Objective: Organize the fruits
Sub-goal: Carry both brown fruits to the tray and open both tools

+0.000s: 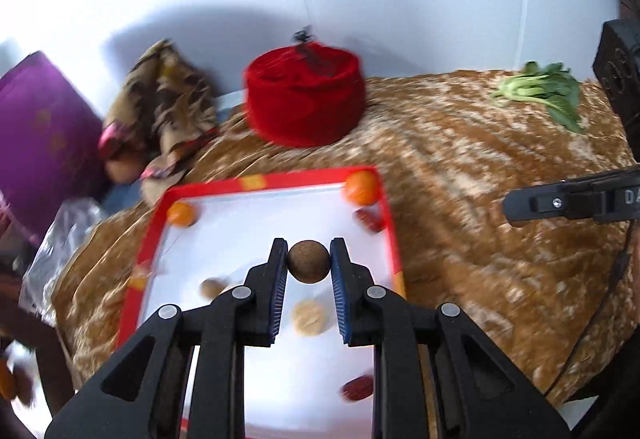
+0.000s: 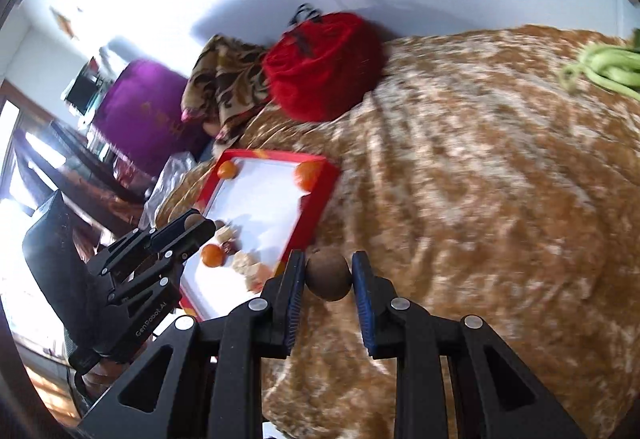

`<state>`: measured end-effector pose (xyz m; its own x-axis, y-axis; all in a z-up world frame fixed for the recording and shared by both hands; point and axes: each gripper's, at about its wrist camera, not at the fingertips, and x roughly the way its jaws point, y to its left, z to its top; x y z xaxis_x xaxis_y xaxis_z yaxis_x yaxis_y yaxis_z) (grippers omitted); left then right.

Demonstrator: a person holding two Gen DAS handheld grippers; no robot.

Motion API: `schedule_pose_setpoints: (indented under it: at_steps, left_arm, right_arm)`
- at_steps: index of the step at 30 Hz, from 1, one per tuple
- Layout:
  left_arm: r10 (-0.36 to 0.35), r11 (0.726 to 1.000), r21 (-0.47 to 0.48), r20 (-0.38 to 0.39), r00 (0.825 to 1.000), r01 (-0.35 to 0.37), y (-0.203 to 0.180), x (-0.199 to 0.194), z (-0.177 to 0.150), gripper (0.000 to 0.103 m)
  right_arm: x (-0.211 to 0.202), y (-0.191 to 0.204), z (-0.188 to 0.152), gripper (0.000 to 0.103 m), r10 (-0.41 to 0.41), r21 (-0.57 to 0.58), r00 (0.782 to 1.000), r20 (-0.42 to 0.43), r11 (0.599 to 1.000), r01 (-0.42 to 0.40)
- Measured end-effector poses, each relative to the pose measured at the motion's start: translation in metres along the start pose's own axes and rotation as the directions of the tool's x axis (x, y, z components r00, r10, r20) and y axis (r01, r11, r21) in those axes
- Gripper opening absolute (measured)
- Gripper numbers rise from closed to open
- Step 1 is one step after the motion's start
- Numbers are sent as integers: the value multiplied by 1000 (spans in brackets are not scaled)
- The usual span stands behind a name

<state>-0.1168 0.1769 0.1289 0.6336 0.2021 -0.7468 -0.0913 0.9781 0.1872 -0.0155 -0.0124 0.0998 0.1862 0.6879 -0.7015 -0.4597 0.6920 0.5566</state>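
Both grippers loaded: left gripper (image 1: 309,263) has its fingers clamped on a brown longan (image 1: 309,262) over the white floor of the red-rimmed tray (image 1: 394,239); right gripper (image 2: 329,275) pinches a second longan (image 2: 329,273) above the brown velvet cover (image 2: 480,199), just right of the tray's near corner. These look light, round, with a thin brittle shell, so I'd grip across the widest part and go easy on squeeze, since they'd crack or roll out. Tray already carries tangerines in the far corners (image 1: 361,186), red dates (image 1: 357,388) and pale pieces (image 1: 307,317), so landing spots are tight. Red velvet hat (image 1: 305,95) sits far, bok choy (image 1: 544,91) far right, both clear of the path. The two grippers working close together is the main clash risk.
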Motion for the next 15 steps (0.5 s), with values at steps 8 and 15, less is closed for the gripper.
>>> schedule_pose_setpoints:
  at_steps: [8, 15]
  left_arm:
    - [8, 996, -86, -85, 996, -15, 37, 19, -23, 19]
    - [26, 996, -79, -156, 987, -39, 45, 31, -33, 19]
  right_arm:
    - [56, 66, -14, 25, 52, -82, 995, -86, 995, -60]
    - [95, 97, -28, 25, 66, -124, 987, -145, 989, -85]
